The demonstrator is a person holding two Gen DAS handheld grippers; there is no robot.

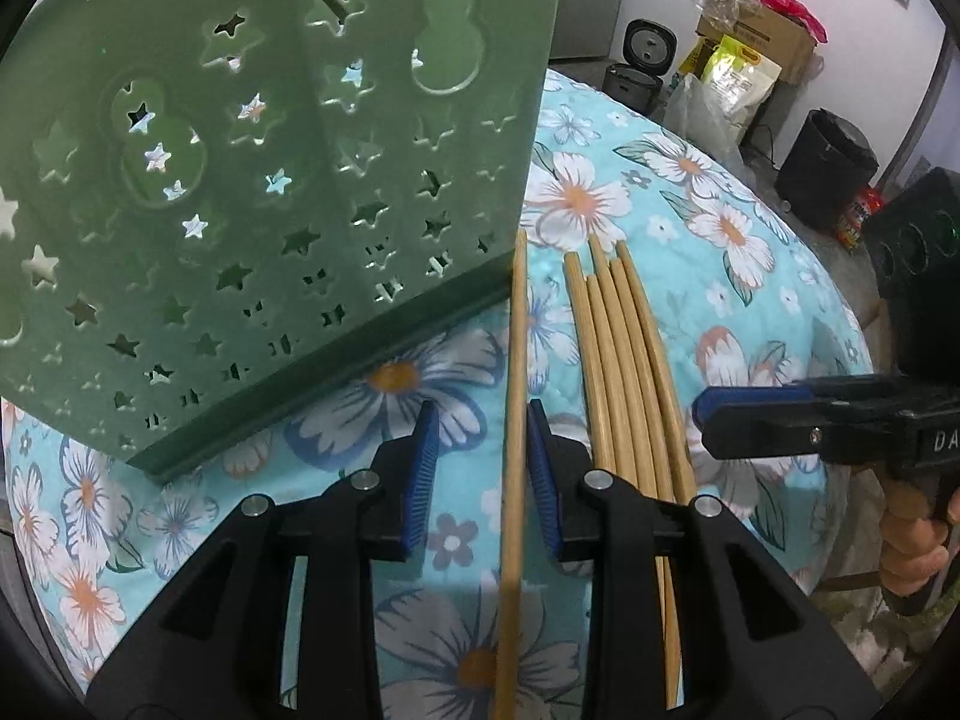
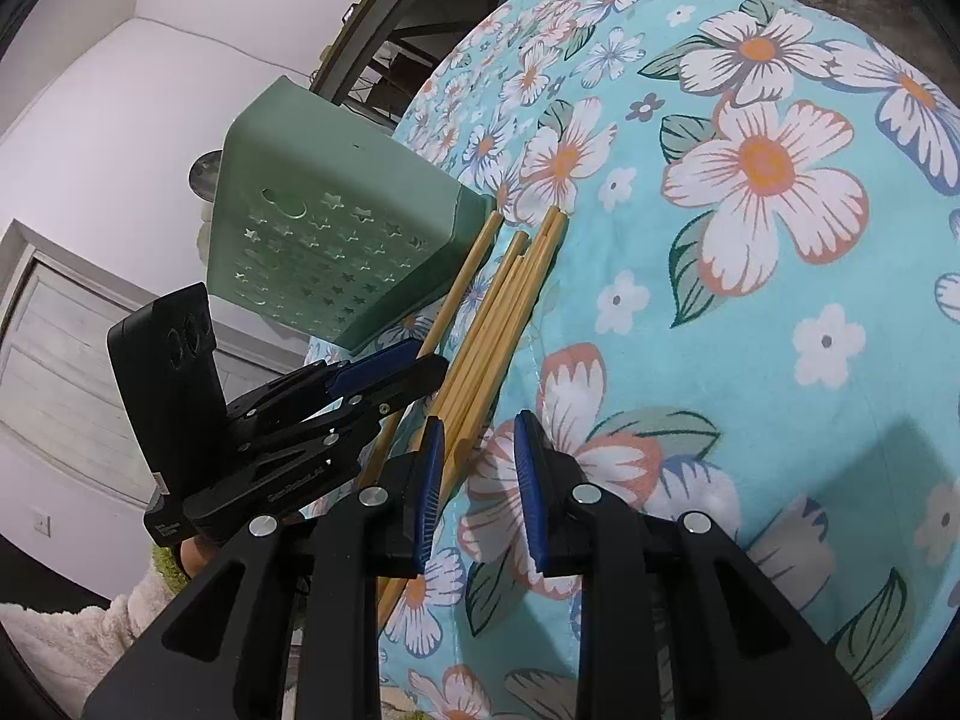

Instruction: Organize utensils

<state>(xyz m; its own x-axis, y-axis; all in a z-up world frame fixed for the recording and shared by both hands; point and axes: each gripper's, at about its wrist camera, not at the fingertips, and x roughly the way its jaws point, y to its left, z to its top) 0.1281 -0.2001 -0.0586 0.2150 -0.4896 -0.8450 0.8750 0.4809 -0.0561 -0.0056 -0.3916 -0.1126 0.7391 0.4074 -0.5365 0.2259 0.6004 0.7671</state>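
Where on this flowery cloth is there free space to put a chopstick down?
Free: the floral cloth right of the chopstick bundle. Crowded: the strip between the green holder and the bundle, taken by a single chopstick and the left gripper.

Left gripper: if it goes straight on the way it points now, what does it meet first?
Probably the single chopstick already lying between the open fingers of the left gripper, then the flowered cloth under it; the green holder stays left of that line.

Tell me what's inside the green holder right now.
Through the star cutouts of the green holder only dark gaps and bits of floral cloth show. No chopsticks visible inside; its open top is out of view.
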